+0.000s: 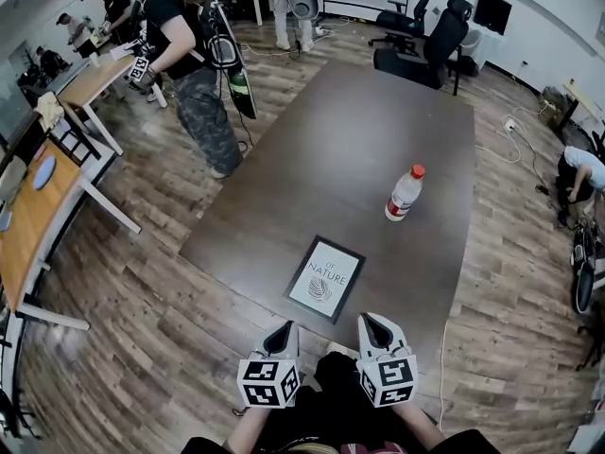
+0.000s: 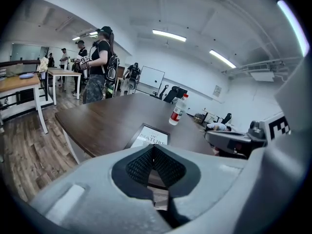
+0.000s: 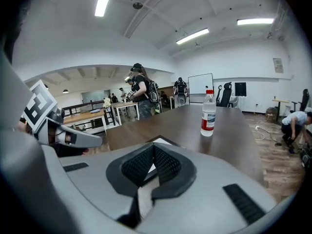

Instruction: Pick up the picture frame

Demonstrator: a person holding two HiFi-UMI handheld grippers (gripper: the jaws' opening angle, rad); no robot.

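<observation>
Head view crops the forearms (image 1: 248, 430) at six o'clock; left gripper (image 1: 286, 328) and right gripper (image 1: 368, 321), both pinched closed and empty, point toward twelve o'clock, just short of the picture frame (image 1: 326, 278).

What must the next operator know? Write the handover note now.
Left gripper: jaws shut, empty, just short of the table's near edge.
Right gripper: jaws shut, empty, beside the left one.
Frame: flat on the table near its front edge, just ahead of both grippers, untouched.
Bottle: upright, farther back and to the right, clear of the frame.
Done: nothing yet; the frame is not lifted.
Left: open the jaws, take the frame by an edge, lift it.
</observation>
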